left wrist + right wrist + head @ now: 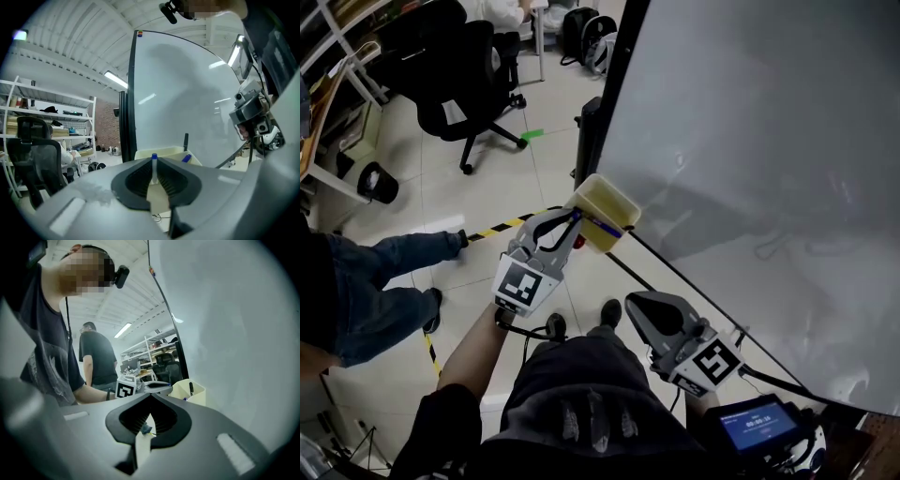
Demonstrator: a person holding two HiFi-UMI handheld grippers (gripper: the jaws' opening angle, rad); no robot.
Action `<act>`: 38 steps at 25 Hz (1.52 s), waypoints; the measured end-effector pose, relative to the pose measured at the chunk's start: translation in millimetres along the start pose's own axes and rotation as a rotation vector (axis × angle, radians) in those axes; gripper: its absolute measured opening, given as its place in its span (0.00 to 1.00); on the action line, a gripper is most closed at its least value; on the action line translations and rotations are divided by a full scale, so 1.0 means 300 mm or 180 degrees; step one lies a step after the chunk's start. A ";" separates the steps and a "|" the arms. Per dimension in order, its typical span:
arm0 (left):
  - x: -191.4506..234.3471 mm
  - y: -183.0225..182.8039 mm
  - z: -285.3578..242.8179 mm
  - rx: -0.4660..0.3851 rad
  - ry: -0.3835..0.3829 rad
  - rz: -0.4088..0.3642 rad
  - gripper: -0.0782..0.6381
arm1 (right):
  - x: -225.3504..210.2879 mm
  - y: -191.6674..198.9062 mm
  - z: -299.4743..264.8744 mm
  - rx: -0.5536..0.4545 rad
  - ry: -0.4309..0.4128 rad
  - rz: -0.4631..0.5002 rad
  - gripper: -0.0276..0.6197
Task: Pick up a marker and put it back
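A white marker with a blue cap (pixel 154 171) stands upright between the jaws of my left gripper (pixel 154 161), which is shut on it. In the head view the left gripper (pixel 572 225) is at the near side of a pale yellow marker tray (pixel 605 211) fixed to the whiteboard's (pixel 750 141) lower corner. The tray (pixel 171 152) holds another blue-capped marker (pixel 186 158) and a black one (pixel 185 139). My right gripper (pixel 642 309) hangs lower, near the board's bottom edge, shut and holding nothing. From the right gripper view (pixel 149 411) the tray (pixel 190 392) lies ahead.
A black office chair (pixel 459 75) stands on the tiled floor at the back left. A person in jeans (pixel 375 281) stands at the left beside yellow-black floor tape (pixel 502 228). A device with a lit screen (pixel 759 424) sits at the lower right.
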State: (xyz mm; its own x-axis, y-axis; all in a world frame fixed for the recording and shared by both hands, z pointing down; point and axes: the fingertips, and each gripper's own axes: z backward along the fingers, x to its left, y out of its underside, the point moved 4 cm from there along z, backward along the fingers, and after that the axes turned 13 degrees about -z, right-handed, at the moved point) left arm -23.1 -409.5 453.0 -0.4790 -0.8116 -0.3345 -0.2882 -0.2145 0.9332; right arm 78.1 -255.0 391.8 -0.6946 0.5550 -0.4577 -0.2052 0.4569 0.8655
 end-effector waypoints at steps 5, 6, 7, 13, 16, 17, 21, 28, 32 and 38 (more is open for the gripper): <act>-0.003 0.018 -0.003 0.0005 -0.0018 0.0014 0.17 | -0.004 0.013 0.001 0.0047 0.0019 -0.0007 0.05; -0.005 0.015 -0.005 -0.0019 0.0014 0.0040 0.21 | -0.006 0.014 0.001 0.0053 0.0023 -0.0007 0.05; -0.007 0.010 -0.005 -0.0047 0.0052 0.0060 0.31 | -0.005 0.012 -0.002 0.0045 0.0013 0.0000 0.05; 0.004 -0.058 0.038 -0.0133 0.0038 -0.0146 0.33 | -0.002 0.001 -0.017 0.0031 -0.0024 0.0031 0.05; 0.019 -0.121 0.095 -0.0292 -0.0046 -0.0171 0.33 | -0.001 0.003 -0.028 0.0066 -0.0034 0.0042 0.05; 0.026 -0.144 0.119 -0.0360 -0.0097 -0.0141 0.33 | 0.000 0.002 -0.034 0.0067 -0.0047 0.0052 0.05; 0.039 -0.206 0.224 -0.0518 -0.0306 0.0115 0.30 | 0.009 0.002 -0.070 0.0051 -0.0090 0.0096 0.05; -0.014 -0.211 0.393 -0.0388 -0.0040 0.0645 0.12 | 0.101 -0.022 -0.134 0.0002 -0.0135 0.0181 0.05; -0.031 -0.222 0.443 -0.0303 0.0152 0.0667 0.12 | 0.140 -0.015 -0.157 -0.0030 -0.0157 0.0249 0.05; -0.068 -0.294 0.475 -0.0421 0.0374 0.0645 0.12 | 0.186 -0.035 -0.123 -0.0178 -0.0056 0.0327 0.05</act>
State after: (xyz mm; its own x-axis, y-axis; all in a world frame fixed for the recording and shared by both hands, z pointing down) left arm -106.0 -296.6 358.8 -0.4142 -0.9011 -0.1287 -0.0816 -0.1041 0.9912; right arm 16.2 -254.6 364.7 -0.7018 0.6092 -0.3692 -0.1721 0.3579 0.9177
